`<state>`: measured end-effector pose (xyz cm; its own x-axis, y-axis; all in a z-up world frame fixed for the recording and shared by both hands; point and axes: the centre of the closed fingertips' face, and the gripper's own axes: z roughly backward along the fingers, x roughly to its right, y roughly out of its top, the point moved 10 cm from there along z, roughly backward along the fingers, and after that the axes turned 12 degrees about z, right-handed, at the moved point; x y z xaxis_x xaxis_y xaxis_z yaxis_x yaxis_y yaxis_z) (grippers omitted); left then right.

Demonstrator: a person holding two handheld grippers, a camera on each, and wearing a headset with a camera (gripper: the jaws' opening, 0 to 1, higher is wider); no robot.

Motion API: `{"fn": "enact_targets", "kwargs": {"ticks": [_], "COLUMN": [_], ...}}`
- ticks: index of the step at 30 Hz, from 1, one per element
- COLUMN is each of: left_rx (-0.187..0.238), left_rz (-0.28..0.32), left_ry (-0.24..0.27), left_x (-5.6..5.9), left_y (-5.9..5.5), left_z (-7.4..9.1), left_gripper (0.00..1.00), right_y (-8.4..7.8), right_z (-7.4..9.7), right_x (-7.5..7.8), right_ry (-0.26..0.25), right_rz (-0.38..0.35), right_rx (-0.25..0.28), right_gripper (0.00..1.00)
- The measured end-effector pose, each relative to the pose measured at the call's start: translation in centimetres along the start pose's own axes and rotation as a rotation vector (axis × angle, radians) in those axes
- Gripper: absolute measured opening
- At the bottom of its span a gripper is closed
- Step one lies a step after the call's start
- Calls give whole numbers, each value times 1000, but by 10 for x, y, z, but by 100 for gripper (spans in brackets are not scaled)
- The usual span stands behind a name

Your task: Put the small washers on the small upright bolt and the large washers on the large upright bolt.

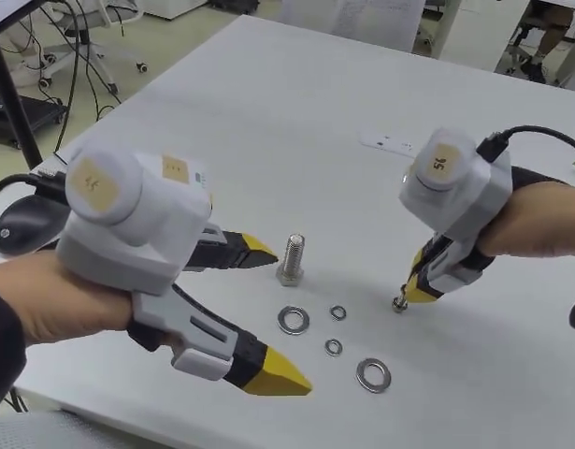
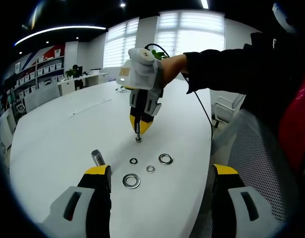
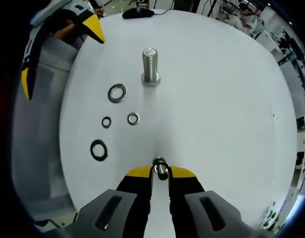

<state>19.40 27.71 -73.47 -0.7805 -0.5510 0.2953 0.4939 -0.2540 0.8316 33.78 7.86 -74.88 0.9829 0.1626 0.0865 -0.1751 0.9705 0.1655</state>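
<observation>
The large bolt stands upright on the white table. In front of it lie two large washers and two small washers, all flat and apart. My right gripper points down and is shut on the small bolt, which stands on the table. My left gripper hovers open over the nearer large washer, the large bolt by its left jaw. Nothing sits between its jaws.
A black mouse lies at the table's left edge. A small white card rests farther back on the table. The near table edge runs just below the washers. Office chairs and cables stand on the floor beyond the far left.
</observation>
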Motion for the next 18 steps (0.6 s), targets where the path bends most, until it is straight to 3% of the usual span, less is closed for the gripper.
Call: {"fn": "enact_targets", "kwargs": {"ticks": [18], "left_rx": [-4], "left_rz": [6], "left_ry": [0], "left_x": [-1], "left_y": [-1], "left_z": [0], "left_gripper": [82], "right_y": [-3], "right_z": [-17], "right_x": [1], "right_ry": [24], "right_rz": [6], "right_rx": [-23], "right_gripper": [14]}}
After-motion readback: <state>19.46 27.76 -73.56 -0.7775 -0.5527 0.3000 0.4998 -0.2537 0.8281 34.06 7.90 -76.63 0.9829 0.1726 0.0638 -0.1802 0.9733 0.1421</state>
